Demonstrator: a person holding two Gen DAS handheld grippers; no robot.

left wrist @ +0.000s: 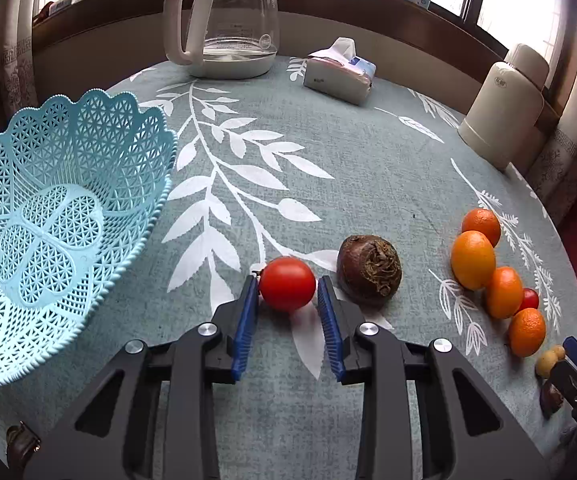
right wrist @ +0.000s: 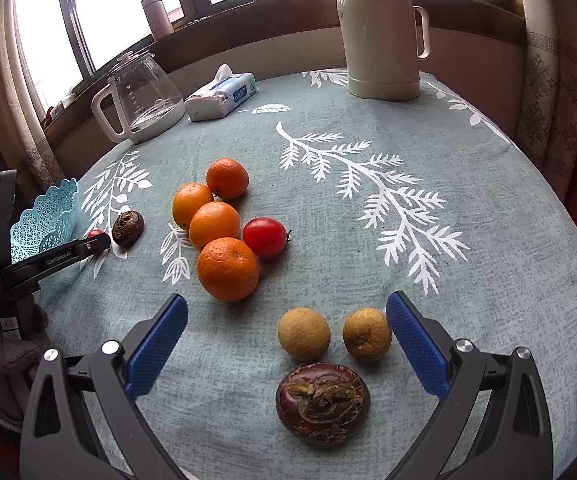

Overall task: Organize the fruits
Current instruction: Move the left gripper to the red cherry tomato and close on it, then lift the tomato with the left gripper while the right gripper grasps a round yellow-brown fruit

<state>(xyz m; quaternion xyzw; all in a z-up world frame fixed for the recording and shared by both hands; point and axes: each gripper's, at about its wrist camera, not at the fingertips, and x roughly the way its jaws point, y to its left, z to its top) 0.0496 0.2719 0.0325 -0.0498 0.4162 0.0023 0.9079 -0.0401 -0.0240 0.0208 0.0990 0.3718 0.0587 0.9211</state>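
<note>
The left gripper (left wrist: 287,294) has its fingers apart, bracketing a red tomato (left wrist: 287,283) on the desk (left wrist: 368,168); pads look just short of contact. The blue basket (left wrist: 60,216) waits empty at ten o'clock. The right gripper (right wrist: 287,316) gapes idle.

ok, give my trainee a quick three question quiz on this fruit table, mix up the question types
1. True or false: the blue basket already holds fruit.
2. What sits between the left gripper jaws? A) an orange B) the red tomato C) the tissue pack
3. How many oranges lie on the tablecloth, counting from the nearest orange?

Key: 1 false; 2 B; 3 four
</note>
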